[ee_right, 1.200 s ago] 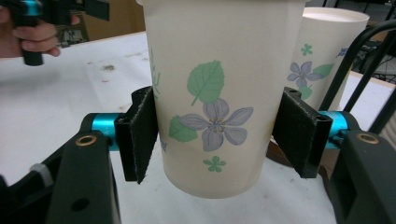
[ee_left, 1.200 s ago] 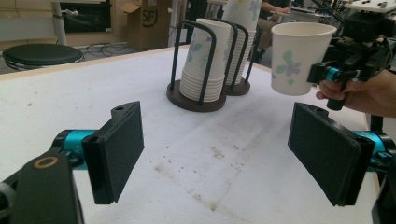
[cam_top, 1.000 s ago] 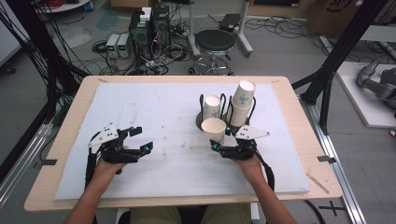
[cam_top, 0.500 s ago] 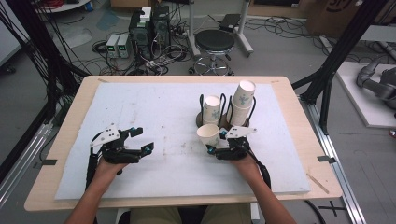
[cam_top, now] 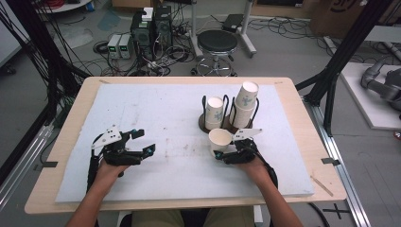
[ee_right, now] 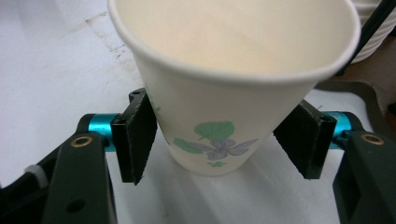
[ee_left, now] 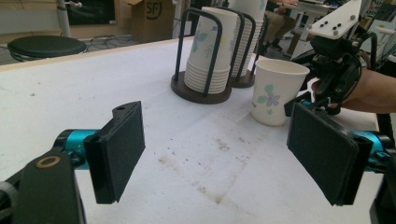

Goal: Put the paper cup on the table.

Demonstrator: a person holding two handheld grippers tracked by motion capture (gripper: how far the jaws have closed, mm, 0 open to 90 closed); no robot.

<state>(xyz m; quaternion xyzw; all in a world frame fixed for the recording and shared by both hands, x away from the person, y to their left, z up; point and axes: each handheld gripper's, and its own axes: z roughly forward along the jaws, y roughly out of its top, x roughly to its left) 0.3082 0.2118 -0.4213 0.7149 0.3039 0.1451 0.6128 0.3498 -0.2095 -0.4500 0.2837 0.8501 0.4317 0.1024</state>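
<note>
Paper cup (ee_right: 219, 102) upright between right tongs (cam_top: 226, 154), barely parted, left tongs (cam_top: 141, 142) wide, low.

In the right gripper view, the paper cup (ee_right: 224, 93) stands so close that its far rim is cut off by the top edge, and whether either jaw pad actually touches its wall cannot be told. The taller cup stack (ee_left: 250, 28) runs off the top of the left gripper view. From the high view, the flower print on the stacked cups (cam_top: 215, 111) is too small to make out.
</note>
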